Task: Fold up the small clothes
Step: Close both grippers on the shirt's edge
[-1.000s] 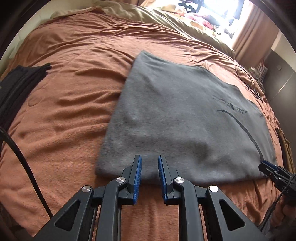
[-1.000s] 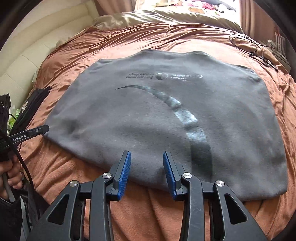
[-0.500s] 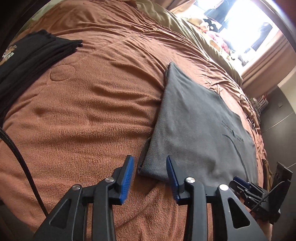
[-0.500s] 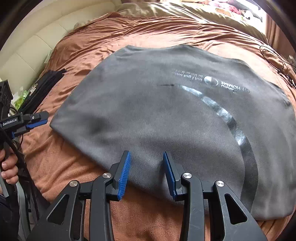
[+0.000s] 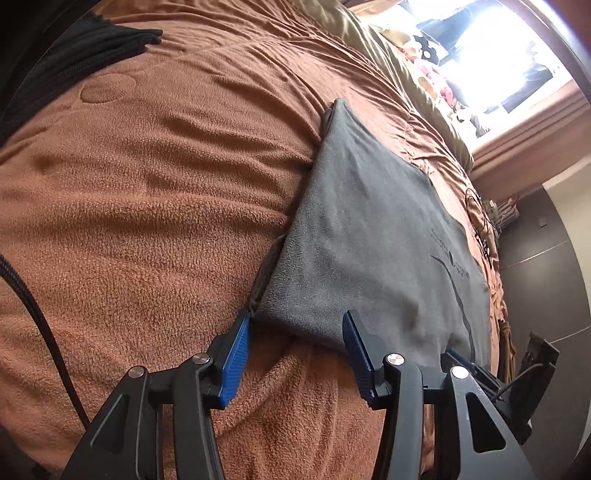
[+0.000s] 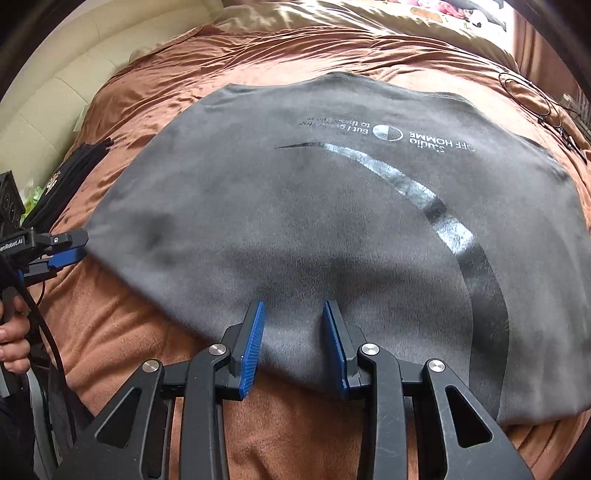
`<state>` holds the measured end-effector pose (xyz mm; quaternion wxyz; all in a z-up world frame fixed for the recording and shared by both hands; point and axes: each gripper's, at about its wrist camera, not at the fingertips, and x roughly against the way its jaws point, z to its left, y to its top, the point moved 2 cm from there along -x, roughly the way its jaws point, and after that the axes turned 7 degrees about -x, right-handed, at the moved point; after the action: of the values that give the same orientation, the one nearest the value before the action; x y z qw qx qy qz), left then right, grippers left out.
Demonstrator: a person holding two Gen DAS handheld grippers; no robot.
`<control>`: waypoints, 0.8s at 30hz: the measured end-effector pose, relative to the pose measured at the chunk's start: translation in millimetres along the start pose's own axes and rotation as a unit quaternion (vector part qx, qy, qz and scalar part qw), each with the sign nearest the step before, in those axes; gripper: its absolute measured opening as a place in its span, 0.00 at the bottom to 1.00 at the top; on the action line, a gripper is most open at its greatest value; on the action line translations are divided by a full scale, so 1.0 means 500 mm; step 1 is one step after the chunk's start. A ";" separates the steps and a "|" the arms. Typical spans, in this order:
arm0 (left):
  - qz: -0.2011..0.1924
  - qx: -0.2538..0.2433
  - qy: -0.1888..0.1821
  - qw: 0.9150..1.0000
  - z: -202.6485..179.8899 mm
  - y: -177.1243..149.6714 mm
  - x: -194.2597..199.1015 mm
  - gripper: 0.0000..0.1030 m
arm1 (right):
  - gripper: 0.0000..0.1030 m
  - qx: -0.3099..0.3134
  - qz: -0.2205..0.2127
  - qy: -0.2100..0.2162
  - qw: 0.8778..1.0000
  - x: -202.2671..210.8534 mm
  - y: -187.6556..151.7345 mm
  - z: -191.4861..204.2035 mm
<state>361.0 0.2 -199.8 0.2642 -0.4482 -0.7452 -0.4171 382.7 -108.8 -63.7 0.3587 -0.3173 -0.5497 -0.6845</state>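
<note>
Both grippers had dropped closer to the shirt (image 6: 332,221) since a second earlier. The left gripper (image 5: 295,336) had swung out to the shirt's near left corner, its jaws had just been opening, and they stood apart either side of that corner with nothing pinched. The right gripper (image 6: 291,328) had its jaws just closing a bit, but they were apart too, over the near hem with cloth showing between the pads, not squeezed as far as I could see.

The shirt lay flat on the blanket (image 5: 147,184), print side up, near hem towards me.

What worried me: the corner looked doubled up, with a layer peeking out underneath on the left edge, so the left one could easily have grabbed only the top layer, or scooped up fuzzy blanket with it. The blanket was soft and lumpy, so pushing down would just sink in and bunch the hem. And the two grippers were at uneven spots along the hem, left at the corner, right about mid-hem, so a lift could've gone crooked.

Room-wise: a big bed, an olive cover (image 6: 332,22) at the far end, a bright window (image 5: 491,48) beyond, black clothes (image 5: 74,51) stacked at the far left, and a cable (image 6: 535,96) lying far right.
</note>
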 end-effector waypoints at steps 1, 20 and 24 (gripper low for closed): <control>-0.001 0.006 -0.001 1.000 0.001 0.000 -0.002 0.49 | 0.29 -0.002 0.002 0.005 1.000 0.002 -0.003 -0.001; -0.056 0.066 0.016 0.996 0.040 0.008 -0.004 0.19 | 0.13 -0.040 -0.006 0.000 0.999 0.008 0.087 -0.079; -0.059 0.060 0.027 0.996 0.035 0.003 -0.001 0.16 | 0.13 -0.056 -0.007 -0.005 0.998 -0.013 0.122 -0.092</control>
<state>362.1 15.4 -208.4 0.2860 -0.3753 -0.7865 -0.3985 435.8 -161.4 -46.0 0.3329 -0.3366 -0.5149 -0.7147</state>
